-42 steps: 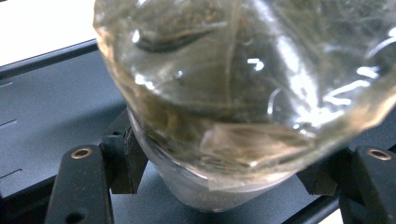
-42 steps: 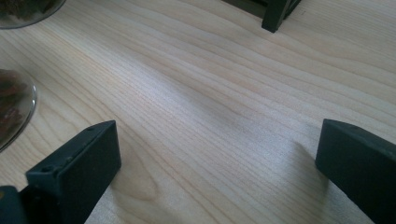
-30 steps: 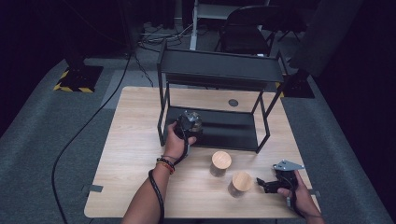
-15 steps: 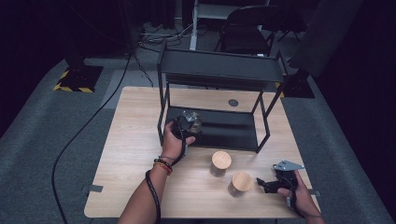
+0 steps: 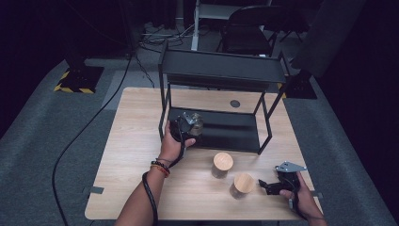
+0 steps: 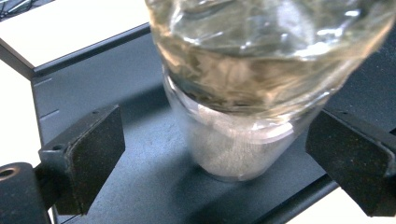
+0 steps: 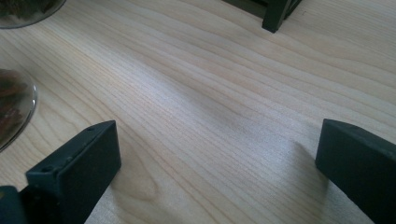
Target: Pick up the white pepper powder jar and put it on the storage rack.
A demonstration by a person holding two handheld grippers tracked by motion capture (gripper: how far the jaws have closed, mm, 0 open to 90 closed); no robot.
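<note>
Left gripper (image 6: 219,154) jaws just opened, apart around the clear glass jar (image 6: 243,93), standing centre-frame on the black metal rack's lower shelf (image 6: 116,107). Right gripper (image 7: 217,163) jaws apart over the light wooden table (image 7: 210,84), lower right.

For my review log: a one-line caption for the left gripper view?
Left gripper, jaws just opened, straddling a clear glass jar set on the black rack's lower shelf.

Both forearms are bare, no sleeves. The left wrist wears stacked bracelets (image 5: 160,166), dark beads with red and orange bands. The left gripper (image 5: 184,128) is black, trailing a black cable (image 5: 151,197) along the arm. The right gripper (image 5: 277,182) is black too, topped by a grey three-cornered plate (image 5: 290,166). Its jaws are blocky matte-black pads (image 7: 77,161).
</note>
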